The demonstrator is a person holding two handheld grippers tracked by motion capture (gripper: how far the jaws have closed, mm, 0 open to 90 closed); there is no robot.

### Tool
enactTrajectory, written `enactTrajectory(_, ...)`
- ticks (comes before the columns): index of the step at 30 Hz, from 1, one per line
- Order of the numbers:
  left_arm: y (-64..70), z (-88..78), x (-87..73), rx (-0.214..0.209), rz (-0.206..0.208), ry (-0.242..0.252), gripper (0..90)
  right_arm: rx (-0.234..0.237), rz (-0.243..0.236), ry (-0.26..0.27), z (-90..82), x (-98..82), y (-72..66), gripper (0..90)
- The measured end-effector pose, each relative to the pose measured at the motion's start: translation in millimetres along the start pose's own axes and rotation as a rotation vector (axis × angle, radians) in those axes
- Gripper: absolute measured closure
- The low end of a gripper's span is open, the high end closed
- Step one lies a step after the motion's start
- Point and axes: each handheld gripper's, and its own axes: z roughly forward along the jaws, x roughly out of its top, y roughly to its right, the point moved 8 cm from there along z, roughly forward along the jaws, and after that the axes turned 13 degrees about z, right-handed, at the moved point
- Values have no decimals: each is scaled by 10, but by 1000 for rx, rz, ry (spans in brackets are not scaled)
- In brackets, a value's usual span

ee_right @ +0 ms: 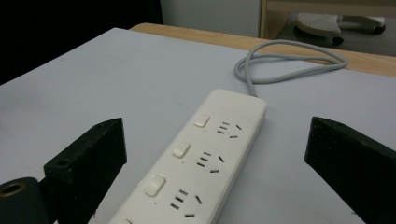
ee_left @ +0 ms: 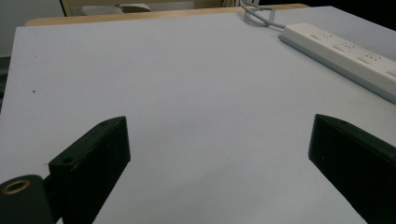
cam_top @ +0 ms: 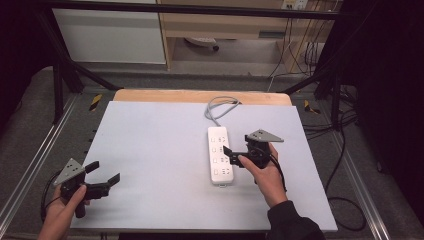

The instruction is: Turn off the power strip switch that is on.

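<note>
power strip [cam_top: 220, 155] centre frame, long axis running top-to-bottom | right gripper [cam_top: 235, 154] hovering right beside it, jaws spread wide, nothing gripped | left gripper [cam_top: 106, 175] lower left, well apart, also gaping empty

In the right gripper view the power strip [ee_right: 196, 163] runs off the bottom edge of the frame, its near end cut away, a fourth switch showing as a sliver at the lower edge; its grey cable [ee_right: 285, 63] loops toward the upper right, where its far end cannot be traced. In the left gripper view the strip leaves the right edge of the frame, so its near end is lost; the socket markings there are too small to read. In the high view the right gripper [cam_top: 239, 154] covers part of the strip's right side; the switches along the strip are too small to tell apart.
</note>
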Motion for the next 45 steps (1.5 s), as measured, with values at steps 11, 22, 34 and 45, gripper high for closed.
enactTrajectory(11, 2, -2, -5, -1, 1, -4, 55, -42, -9, 44, -314, 5, 227, 60)
enactTrajectory(22, 11, -3, -9, -5, -2, -6, 55, -90, 20, 100, -629, 3, 508, 61)
enactTrajectory(34, 10, -4, -8, -3, -2, -6, 55, -153, 57, 118, -869, -207, 858, 65)
enactTrajectory(45, 11, -10, -3, -4, -3, -3, 54, -201, 69, 83, -894, -476, 1027, 65)
